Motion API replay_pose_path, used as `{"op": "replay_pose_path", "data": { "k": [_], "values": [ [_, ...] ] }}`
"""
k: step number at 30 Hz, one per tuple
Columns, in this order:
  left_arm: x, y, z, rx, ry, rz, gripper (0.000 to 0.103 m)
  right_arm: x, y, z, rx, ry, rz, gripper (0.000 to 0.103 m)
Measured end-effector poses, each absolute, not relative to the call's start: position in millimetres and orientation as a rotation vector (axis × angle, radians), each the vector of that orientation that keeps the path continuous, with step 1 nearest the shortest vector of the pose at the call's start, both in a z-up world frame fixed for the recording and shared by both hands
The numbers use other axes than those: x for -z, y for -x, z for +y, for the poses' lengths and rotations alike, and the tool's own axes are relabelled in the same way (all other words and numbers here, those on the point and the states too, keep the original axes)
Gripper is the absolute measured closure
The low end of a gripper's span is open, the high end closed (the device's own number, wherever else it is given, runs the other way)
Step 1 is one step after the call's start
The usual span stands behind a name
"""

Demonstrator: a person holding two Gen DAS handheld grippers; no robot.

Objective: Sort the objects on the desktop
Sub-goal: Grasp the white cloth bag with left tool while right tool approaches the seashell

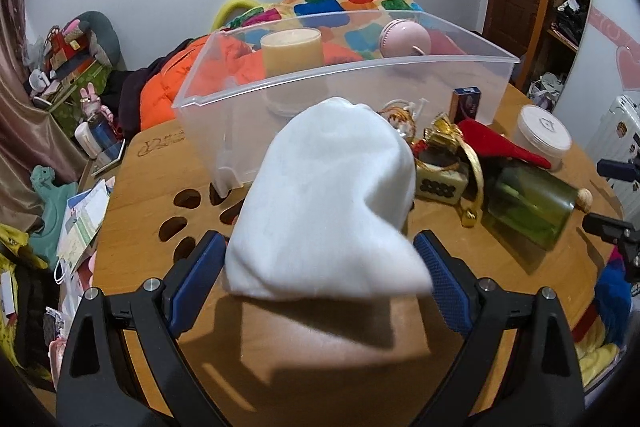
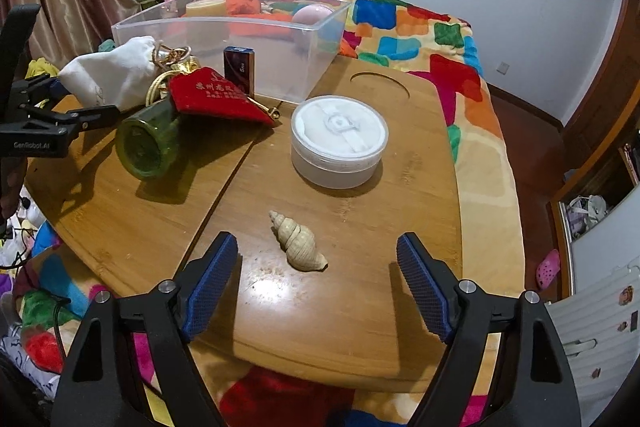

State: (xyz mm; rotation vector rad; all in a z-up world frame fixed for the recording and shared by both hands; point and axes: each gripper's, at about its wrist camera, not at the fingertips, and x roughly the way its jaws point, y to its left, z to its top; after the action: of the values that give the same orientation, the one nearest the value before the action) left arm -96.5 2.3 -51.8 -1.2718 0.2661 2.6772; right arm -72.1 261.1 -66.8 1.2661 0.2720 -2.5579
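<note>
Wooden table: your work surface. Clear plastic bin: far edge, candle jar inside. White cloth pouch: clamped in your left gripper, above the table. Green bottle: lying on its side. Seashell: on the table between your right gripper's wide-open jaws, untouched.

A soft white cloth pouch is held above the wooden desk, while a spiralled beige seashell lies flat near its front edge.
</note>
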Motion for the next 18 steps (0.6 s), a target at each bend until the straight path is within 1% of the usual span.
{"op": "replay_pose_path", "data": {
  "k": [3, 7, 13, 18],
  "values": [
    [54.2, 103.4, 4.7, -2.679, 1.292, 0.251, 0.008, 70.3, 76.5, 263.0, 2.537, -1.288, 0.240, 0.027],
    [58.0, 110.9, 7.0, -2.667, 1.318, 0.250, 0.008, 73.0, 79.0, 263.6, 2.532, -1.294, 0.242, 0.034],
    [61.6, 118.7, 3.5, -2.644, 1.355, 0.218, 0.008, 73.6, 79.2, 263.2, 2.533, -1.283, 0.231, 0.038],
    [63.6, 120.7, 1.1, -2.629, 1.362, 0.192, 0.008, 74.1, 80.6, 265.6, 2.524, -1.282, 0.190, 0.046]
  ]
}}
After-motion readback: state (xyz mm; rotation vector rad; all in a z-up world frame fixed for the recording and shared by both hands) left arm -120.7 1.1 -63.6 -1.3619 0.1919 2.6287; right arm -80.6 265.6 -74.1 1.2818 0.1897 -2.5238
